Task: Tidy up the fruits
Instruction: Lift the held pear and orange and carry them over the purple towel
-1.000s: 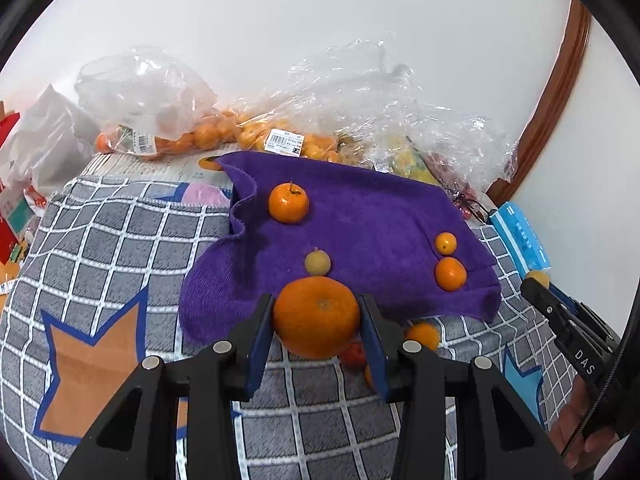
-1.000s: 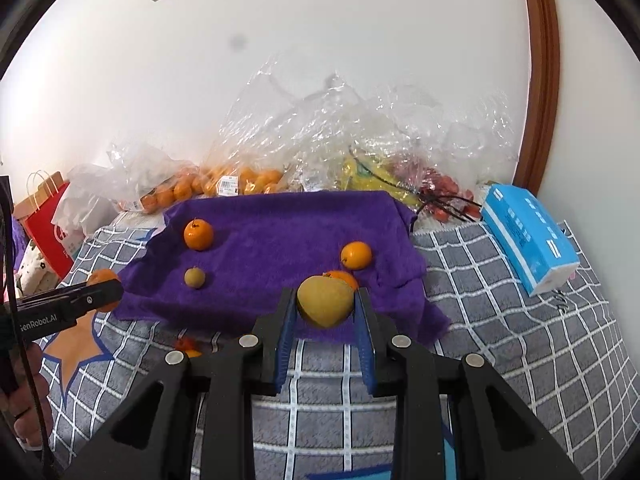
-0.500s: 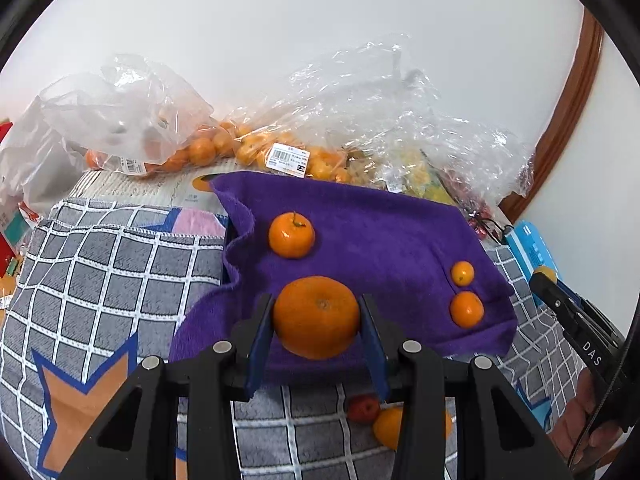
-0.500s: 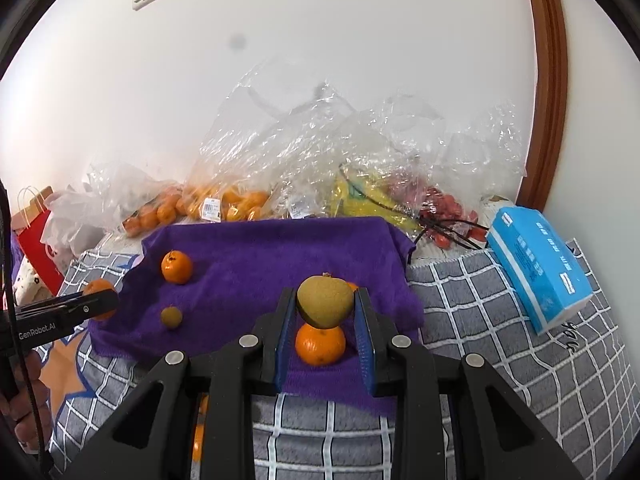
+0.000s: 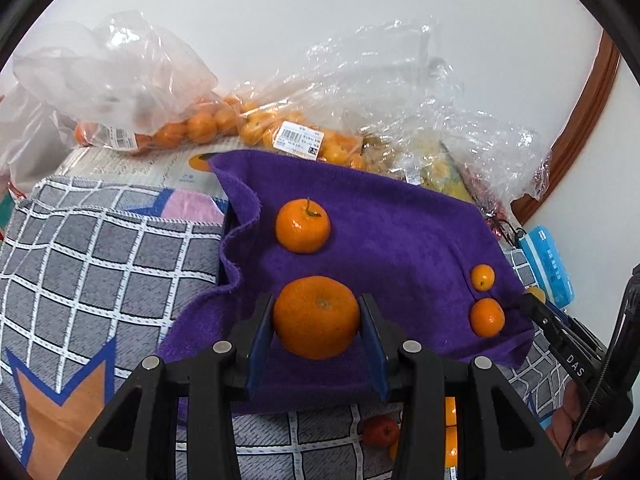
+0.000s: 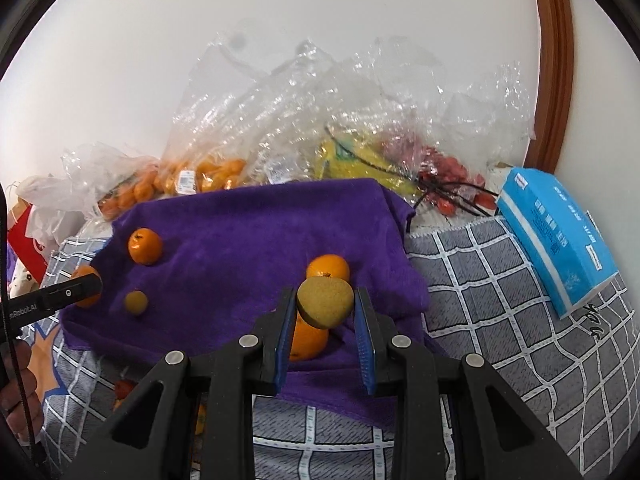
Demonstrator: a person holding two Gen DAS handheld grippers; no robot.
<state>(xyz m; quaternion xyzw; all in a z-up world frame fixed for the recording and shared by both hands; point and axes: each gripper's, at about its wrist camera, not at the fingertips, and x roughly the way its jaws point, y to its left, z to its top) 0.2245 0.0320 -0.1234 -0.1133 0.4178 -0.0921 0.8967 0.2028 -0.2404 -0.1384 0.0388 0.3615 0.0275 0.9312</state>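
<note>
The purple towel [image 5: 400, 240] lies spread and rumpled over the grey checked cover [image 5: 100, 260], carrying a stemmed mandarin [image 5: 303, 225] and two small oranges [image 5: 487, 317] near its right edge. The left tool [image 5: 316, 320] is clamped on a large glossy orange [image 5: 316, 316], held above the towel's near edge. The right tool [image 6: 325, 304] is closed on a dull yellow-green, rough-skinned fruit [image 6: 325, 302], held over the towel's near right part.

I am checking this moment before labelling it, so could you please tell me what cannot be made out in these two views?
- Left wrist view: the loose fruits on the checked blanket are half hidden by the left gripper.
- Right wrist view: an orange sits behind the yellow-green fruit and the fingers.
- Both views: crinkled plastic bags blur their contents.
</note>
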